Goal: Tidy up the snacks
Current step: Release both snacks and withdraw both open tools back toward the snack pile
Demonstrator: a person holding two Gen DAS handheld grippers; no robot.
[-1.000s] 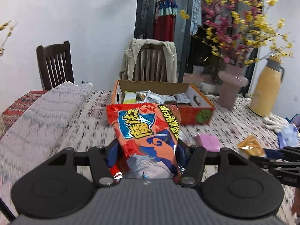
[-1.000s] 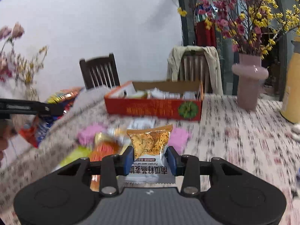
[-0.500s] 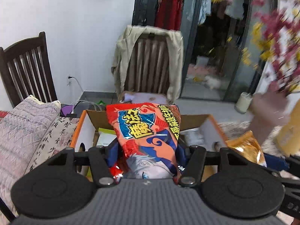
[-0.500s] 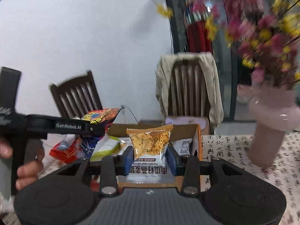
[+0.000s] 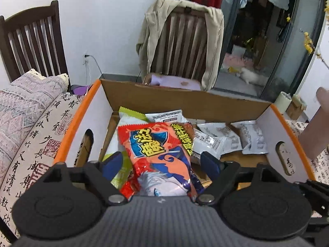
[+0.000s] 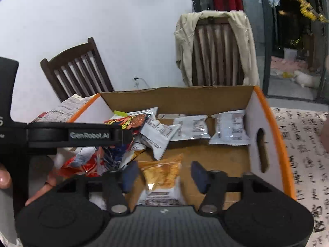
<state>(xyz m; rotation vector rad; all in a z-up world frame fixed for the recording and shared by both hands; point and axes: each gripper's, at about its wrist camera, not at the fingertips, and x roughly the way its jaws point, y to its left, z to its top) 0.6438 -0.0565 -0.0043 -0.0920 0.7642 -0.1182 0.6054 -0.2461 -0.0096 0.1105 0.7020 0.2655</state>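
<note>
An orange-rimmed cardboard box (image 5: 78, 115) lies right under both grippers and holds several silver packets (image 5: 216, 140) and a green one (image 5: 131, 113). My left gripper (image 5: 161, 160) hangs over the box's left half. Its jaws are opening, and the red snack bag (image 5: 160, 154) lies loose between them with a gap at each pad. In the right wrist view my right gripper (image 6: 164, 173) is over the middle of the box (image 6: 269, 119), jaws opening. The blurred orange-yellow packet (image 6: 162, 173) sits between them, free of the pads. The left gripper (image 6: 123, 136) reaches in from the left.
Two dark wooden chairs stand behind the box, one with a beige jacket (image 5: 148, 41) draped over it. A calligraphy tablecloth (image 6: 304, 144) covers the table. A patterned cushion (image 5: 20, 107) lies at the left, a pink vase (image 5: 316, 127) at the right, and a hand (image 6: 4, 179) is at the left edge.
Both grippers travelled forward from the scattered snacks to above the box. Their jaws have parted, releasing the red bag and the orange-yellow packet.
</note>
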